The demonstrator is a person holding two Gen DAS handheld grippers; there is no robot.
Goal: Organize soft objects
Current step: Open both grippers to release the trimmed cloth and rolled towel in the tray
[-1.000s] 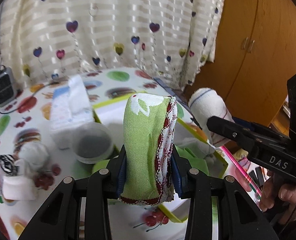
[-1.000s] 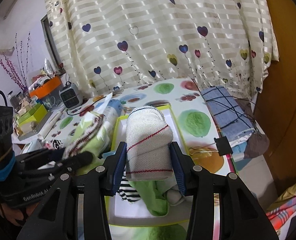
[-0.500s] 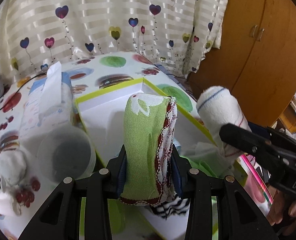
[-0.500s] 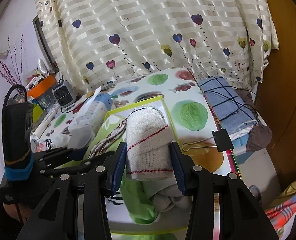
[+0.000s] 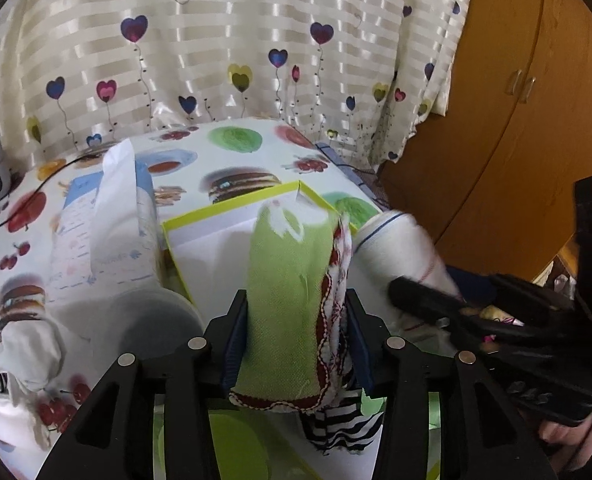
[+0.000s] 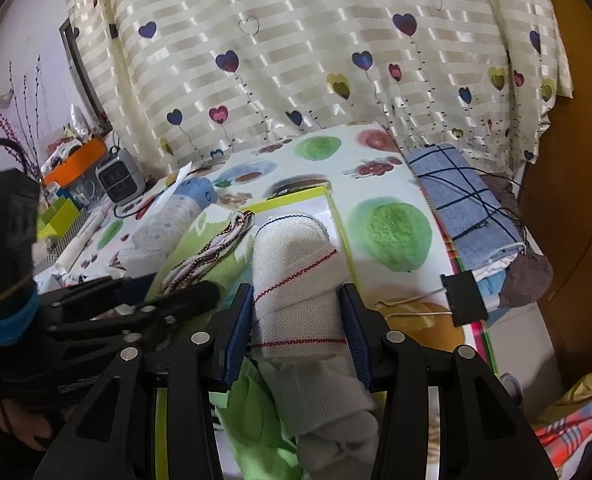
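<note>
Heart-printed striped curtains (image 5: 224, 40) hang behind a table (image 5: 240, 168) covered in a fruit-and-burger cloth, with a wooden cupboard (image 5: 536, 120) at the right. On it lies a white, yellow-rimmed box (image 5: 224, 224) holding green and striped cloths, beside a tissue pack (image 5: 108, 232), a small heater (image 6: 120, 176) and a binder clip (image 6: 462, 296). Over the box, the left gripper (image 5: 296, 344), jaws opening, has a green roll (image 5: 288, 300) between its pads, and the right gripper (image 6: 296, 324), jaws opening slightly, clasps a white roll (image 6: 296, 280).
</note>
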